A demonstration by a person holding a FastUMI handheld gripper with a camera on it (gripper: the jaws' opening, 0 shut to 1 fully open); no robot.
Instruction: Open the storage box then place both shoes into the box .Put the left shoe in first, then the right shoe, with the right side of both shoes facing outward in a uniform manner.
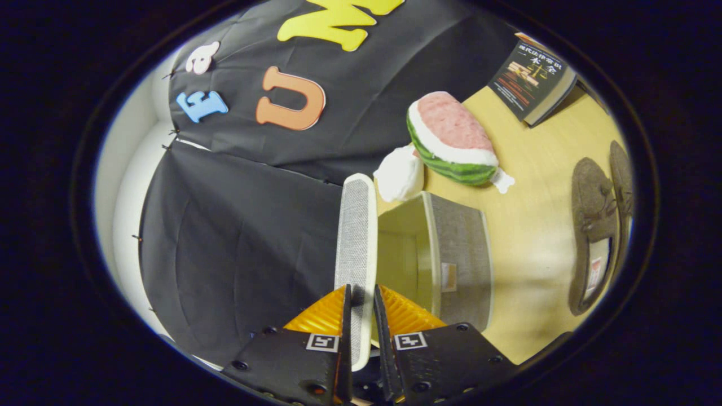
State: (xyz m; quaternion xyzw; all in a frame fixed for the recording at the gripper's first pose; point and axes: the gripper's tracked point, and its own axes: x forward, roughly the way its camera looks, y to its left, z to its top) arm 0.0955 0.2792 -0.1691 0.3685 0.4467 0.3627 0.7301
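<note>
Gripping the grey woven lid (355,225) of the grey fabric storage box (451,259), the gripper (361,307) has its fingers pressed narrowly on the lid's white-trimmed edge, swinging it upright so the pale interior opens. Beyond the box on the yellow wooden worktop (536,225) lies a plush watermelon slice (451,138). To the right wait two dark brown slippers (595,225), and farther off a dark book (533,79).

My fingers (360,307) pinch the edge of the grey fabric lid (355,237), swung up on end — the storage box (459,259) beside it stands open. Beyond it on the table, two dark slippers (595,225) lie side by side.
</note>
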